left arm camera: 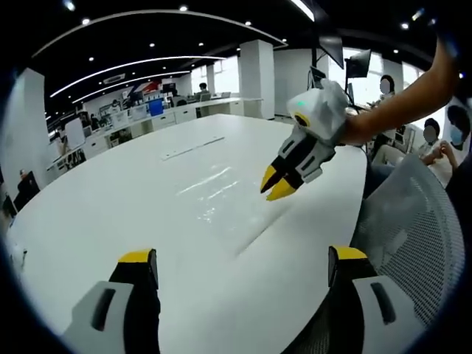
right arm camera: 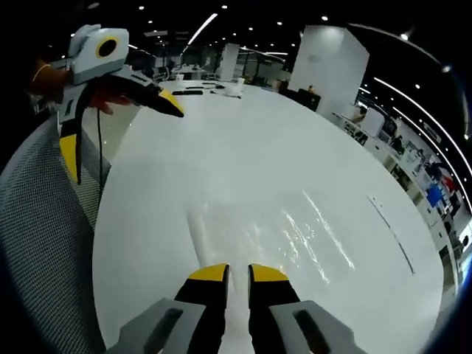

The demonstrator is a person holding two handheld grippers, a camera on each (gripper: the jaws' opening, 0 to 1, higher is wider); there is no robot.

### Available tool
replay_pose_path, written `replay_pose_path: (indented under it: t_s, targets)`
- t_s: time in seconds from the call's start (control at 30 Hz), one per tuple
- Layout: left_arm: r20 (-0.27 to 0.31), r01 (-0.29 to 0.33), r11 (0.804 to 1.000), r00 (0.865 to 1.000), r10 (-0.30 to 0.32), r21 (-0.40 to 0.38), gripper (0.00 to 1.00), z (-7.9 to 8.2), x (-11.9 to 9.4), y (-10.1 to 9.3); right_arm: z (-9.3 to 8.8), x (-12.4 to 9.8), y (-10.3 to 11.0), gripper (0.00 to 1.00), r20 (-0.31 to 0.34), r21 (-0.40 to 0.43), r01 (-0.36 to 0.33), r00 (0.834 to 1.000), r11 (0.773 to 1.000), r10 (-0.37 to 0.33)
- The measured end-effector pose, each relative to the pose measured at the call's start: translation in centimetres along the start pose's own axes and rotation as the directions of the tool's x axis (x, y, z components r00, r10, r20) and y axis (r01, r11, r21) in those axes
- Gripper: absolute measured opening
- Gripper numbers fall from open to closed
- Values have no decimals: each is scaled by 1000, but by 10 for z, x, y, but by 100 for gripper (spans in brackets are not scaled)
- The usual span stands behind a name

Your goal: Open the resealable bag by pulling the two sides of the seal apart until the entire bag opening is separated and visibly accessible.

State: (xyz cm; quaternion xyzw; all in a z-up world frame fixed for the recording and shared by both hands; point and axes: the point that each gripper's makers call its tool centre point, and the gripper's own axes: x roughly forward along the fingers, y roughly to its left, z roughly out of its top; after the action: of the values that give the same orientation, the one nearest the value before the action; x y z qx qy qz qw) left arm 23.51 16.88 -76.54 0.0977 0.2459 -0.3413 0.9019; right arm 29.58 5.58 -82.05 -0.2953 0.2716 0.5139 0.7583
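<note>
1. Left gripper (left arm camera: 243,267): its yellow-tipped jaws stand spread wide apart above the near edge of the white worktop (left arm camera: 110,206), pinching nothing. In the right gripper view the same gripper (right arm camera: 122,133) hangs at the upper left, jaws splayed, held by a hand (right arm camera: 44,77).
2. Resealable bag (left arm camera: 221,195): clear and hard to make out, it lies flat on the worktop (right arm camera: 251,147) between the two grippers; glare streaks mark it (right arm camera: 295,236). Whether its seal is parted I cannot tell.
3. Right gripper (right arm camera: 238,274): jaws nearly pressed together with a narrow gap, over the bag's near edge; whether they pinch the film is unclear. In the left gripper view it (left arm camera: 279,189) points down at the bag.
4. Grey mesh chair back (left arm camera: 413,228) stands at the worktop's edge.
</note>
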Motion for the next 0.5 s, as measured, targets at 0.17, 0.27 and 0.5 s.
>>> replay_pose_path:
  t_s: [0.17, 0.27, 0.5]
  targets:
    - [3, 5, 1000, 1000, -5, -4, 93, -1, -1, 1, 3, -8, 10, 9, 28, 23, 9, 1000, 1000, -10]
    - [7, 7, 1000, 1000, -6, -19, 93, 0, -2, 2, 0, -14, 14, 10, 23, 46, 26, 999, 999, -28]
    - [12, 0, 1000, 1000, 0, -25, 94, 0, -3, 5, -9, -31, 19, 13, 39, 211, 66, 996, 975, -76]
